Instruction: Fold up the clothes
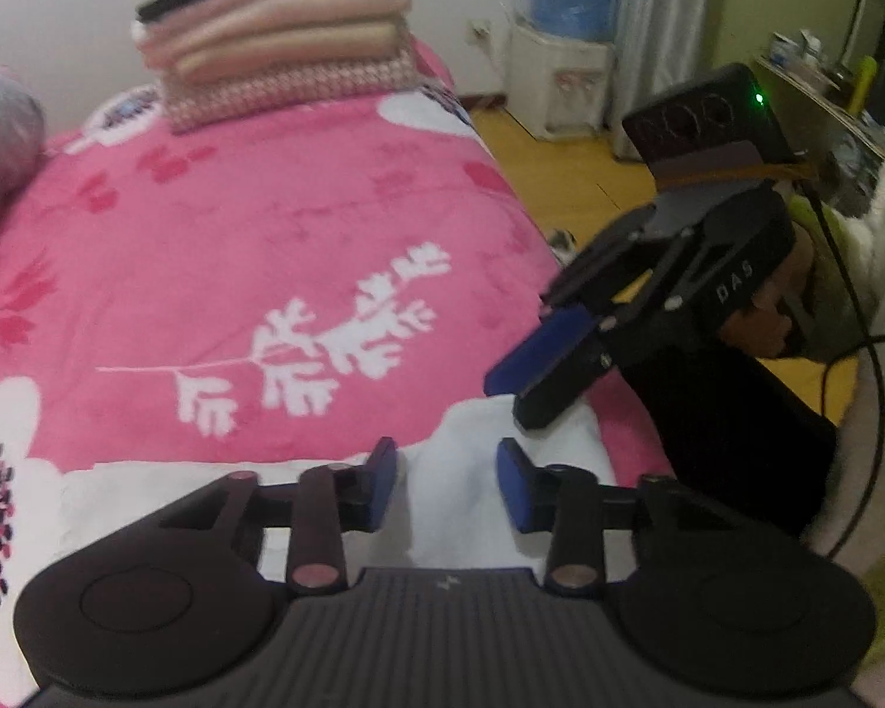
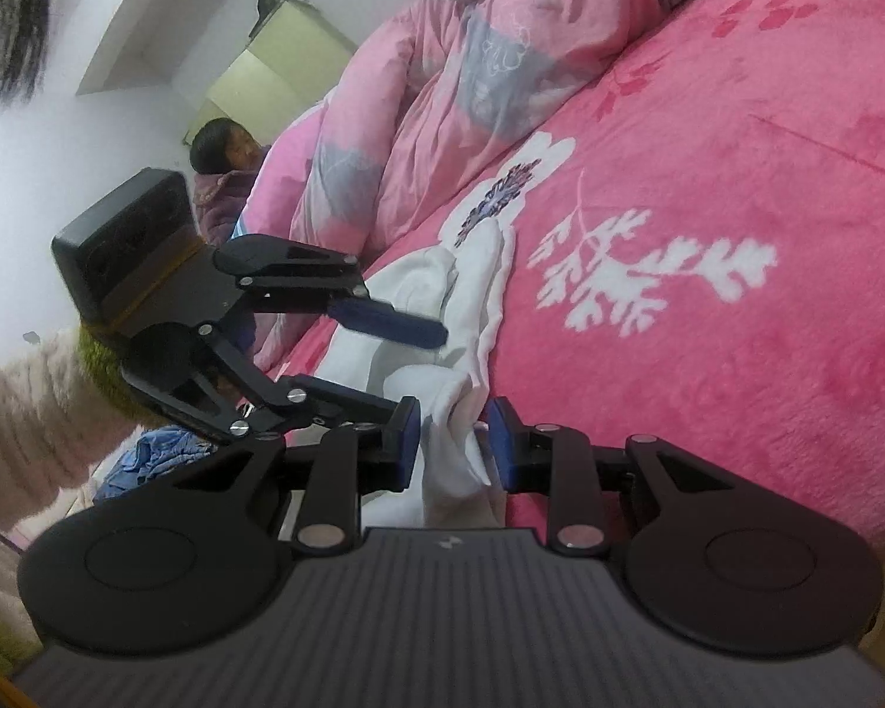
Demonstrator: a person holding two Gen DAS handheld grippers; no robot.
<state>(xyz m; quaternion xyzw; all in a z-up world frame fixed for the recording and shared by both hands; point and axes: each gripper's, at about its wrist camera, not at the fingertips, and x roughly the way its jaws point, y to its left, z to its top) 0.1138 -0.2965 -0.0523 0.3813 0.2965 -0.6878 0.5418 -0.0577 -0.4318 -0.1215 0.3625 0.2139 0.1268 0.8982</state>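
Note:
A white garment point(image 1: 560, 430) lies crumpled at the near edge of the pink flowered blanket point(image 1: 206, 236). My left gripper point(image 1: 448, 484) hangs over it, jaws apart, with white cloth showing in the gap and neither pad pressing on it. My right gripper point(image 1: 504, 401) comes in from the right, its tips down on the same garment. In the right wrist view a bunched fold of the garment point(image 2: 472, 271) is pinched between the right gripper's point(image 2: 454, 442) blue pads. The left gripper point(image 2: 422, 371) straddles the cloth just beyond.
A stack of folded clothes point(image 1: 277, 41) sits at the far end of the bed. A rumpled pink duvet point(image 2: 472, 88) lies along the far side, a person point(image 2: 230, 147) beyond it. A water dispenser point(image 1: 560, 59) stands on the wooden floor point(image 1: 560, 177). Blue cloth point(image 2: 153, 460) lies low beside the bed.

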